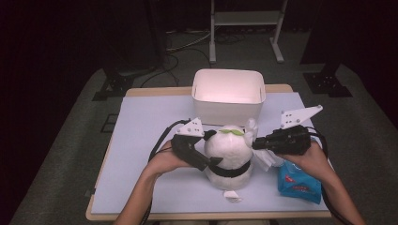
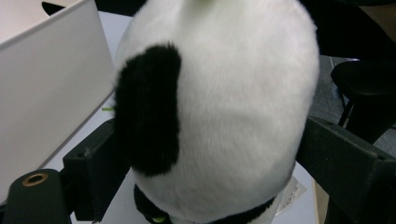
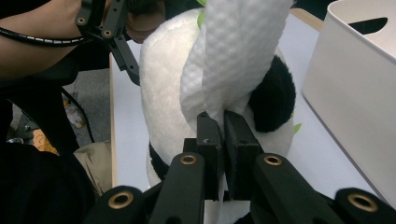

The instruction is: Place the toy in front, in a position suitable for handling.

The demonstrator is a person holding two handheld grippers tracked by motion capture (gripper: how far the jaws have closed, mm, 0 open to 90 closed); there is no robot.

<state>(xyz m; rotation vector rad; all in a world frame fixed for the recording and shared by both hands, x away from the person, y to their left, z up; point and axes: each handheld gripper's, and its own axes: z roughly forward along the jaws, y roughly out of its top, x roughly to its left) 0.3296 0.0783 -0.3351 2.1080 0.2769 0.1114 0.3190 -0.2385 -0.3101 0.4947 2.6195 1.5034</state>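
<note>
Beside the plush panda point(image 1: 230, 152), left tool point(image 1: 212, 164) brackets it wide; right tool point(image 1: 256, 144) clamps a white wipe point(image 3: 233, 60)

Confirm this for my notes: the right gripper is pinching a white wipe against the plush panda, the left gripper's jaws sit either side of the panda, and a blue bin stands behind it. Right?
Not quite: the bin is white, not blue, as the high view shows. The rest stands: the right gripper pinches the white wipe against the plush panda, and the left gripper has its jaws either side of the panda.
</note>
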